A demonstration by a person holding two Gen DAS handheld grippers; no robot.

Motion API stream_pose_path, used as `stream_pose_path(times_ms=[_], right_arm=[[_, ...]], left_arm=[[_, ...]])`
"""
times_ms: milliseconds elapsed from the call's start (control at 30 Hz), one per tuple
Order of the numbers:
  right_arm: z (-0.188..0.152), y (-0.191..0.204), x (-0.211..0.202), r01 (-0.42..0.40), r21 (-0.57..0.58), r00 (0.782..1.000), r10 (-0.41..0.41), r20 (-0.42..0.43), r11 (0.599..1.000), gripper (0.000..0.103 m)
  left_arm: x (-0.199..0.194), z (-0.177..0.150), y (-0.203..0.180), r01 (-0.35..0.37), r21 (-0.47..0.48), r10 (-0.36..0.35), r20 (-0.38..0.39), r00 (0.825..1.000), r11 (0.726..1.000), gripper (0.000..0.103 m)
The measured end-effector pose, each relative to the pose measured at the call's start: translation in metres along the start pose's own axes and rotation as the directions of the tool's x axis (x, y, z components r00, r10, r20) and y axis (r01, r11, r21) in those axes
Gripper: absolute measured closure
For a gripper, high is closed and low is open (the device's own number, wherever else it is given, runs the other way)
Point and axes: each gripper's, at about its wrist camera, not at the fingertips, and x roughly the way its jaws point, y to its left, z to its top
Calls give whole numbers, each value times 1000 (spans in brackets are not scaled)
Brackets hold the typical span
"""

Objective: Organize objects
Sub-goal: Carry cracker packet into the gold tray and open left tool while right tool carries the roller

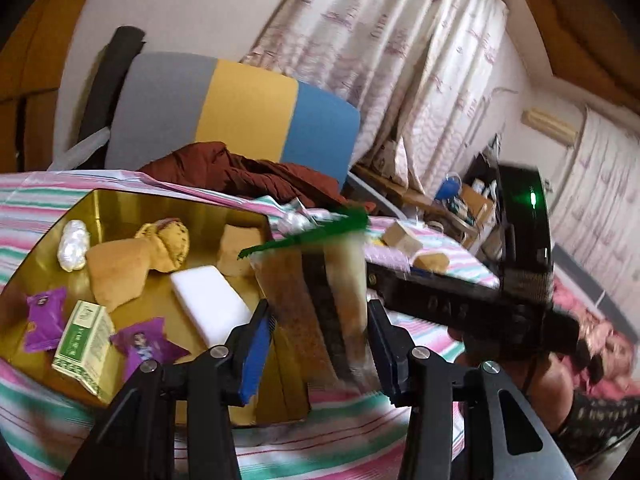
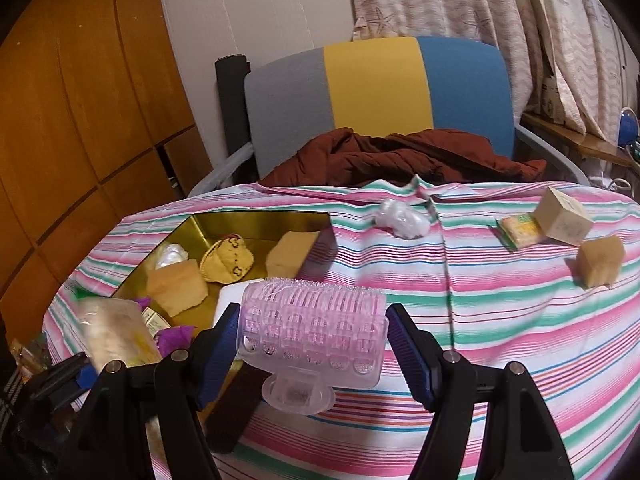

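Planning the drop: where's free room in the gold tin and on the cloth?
Tin: crowded; small bare patch between the yellow pouch and the sponge block. Striped cloth: open in front of the white wad, left of the loose sponge.

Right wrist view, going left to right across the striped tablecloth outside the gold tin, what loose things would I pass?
Crumpled white plastic wad → yellow-green packet → pale cardboard box → tan sponge block.
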Motion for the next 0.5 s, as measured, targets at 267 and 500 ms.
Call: stream_pose_path(times_ms=[267,500], right_arm=[[-2,18,9,-46,-28,999,45,-28,999,30],[-8,40,19,-102,-93,992,95,-83,990,30]], left_arm=[[-2,26,40,-105,-38,105,14,994,994,58],[-1,37,83,-245,-182,250,6,968,952,9]])
